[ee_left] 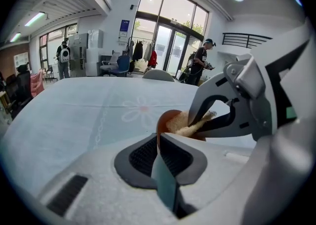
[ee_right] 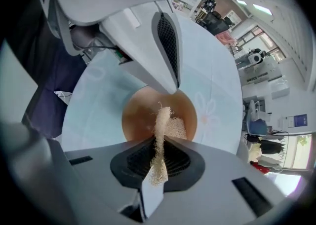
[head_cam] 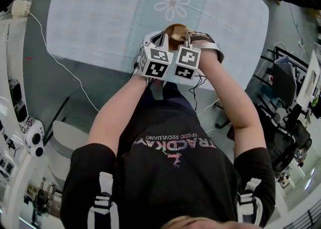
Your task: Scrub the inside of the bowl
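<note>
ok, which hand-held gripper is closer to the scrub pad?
Right. The right hand-held gripper pinches the scrub pad inside the bowl; the left hand-held gripper clamps the rim beside it.

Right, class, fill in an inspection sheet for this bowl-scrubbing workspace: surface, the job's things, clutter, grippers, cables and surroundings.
Surface: table covered by a pale blue cloth with a flower print.
Job's things: brown bowl at the table's near edge; fibrous scrubber reaching inside it.
Clutter: nothing seen on the cloth.
Grippers: left gripper shut on the bowl's rim; right gripper shut on the scrubber.
Cables: white cable runs across the floor left of the table; dark cables hang below the grippers.
Surroundings: a person stands by the glass doors; equipment stands around the table.
</note>
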A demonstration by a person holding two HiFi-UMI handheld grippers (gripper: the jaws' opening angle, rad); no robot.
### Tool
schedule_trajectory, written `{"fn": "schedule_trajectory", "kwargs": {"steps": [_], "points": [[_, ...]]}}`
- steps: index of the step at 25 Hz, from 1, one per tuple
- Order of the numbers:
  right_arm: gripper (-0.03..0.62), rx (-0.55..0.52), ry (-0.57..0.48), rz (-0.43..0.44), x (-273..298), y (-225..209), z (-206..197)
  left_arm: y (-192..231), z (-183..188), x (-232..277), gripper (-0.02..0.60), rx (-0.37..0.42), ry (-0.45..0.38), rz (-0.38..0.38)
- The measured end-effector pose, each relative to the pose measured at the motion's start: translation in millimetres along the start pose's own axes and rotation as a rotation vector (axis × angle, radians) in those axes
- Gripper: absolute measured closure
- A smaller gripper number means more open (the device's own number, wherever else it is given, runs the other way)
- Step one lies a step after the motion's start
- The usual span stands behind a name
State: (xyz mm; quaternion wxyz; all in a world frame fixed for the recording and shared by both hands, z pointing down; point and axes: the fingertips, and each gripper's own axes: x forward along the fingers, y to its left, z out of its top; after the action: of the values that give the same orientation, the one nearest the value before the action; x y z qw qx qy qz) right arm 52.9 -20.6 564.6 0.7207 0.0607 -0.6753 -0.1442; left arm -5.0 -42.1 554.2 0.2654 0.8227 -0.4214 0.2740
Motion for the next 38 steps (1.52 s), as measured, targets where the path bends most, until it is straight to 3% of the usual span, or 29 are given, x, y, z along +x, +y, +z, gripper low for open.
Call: {"fn": "schedule_trajectory", "kwargs": {"steps": [6,10,27,38], "points": [[0.56,-0.089,-0.037,-0.122,1.4,-15.1,9.7,-4.5,3.5,-0.7,0.551,0.059,-0.005,-0.013],[0.56,-0.151,-0.05,-0.156,1.9,-16.7,17.3,-5.4,5.9,-2.5,0.551,0.096,-0.011,-0.013],[0.561,-0.05,-0.026,0.005,-4.5,14.3,0.5,-1.5,1.7,-3.0,0.551,0.084,-0.007,0.022],[0.56,0.042,-0.106,0.099,-4.9,40.4,20.2,-4.1,3.1,-1.3,0.557,0.05,-0.007,0.025]]}}
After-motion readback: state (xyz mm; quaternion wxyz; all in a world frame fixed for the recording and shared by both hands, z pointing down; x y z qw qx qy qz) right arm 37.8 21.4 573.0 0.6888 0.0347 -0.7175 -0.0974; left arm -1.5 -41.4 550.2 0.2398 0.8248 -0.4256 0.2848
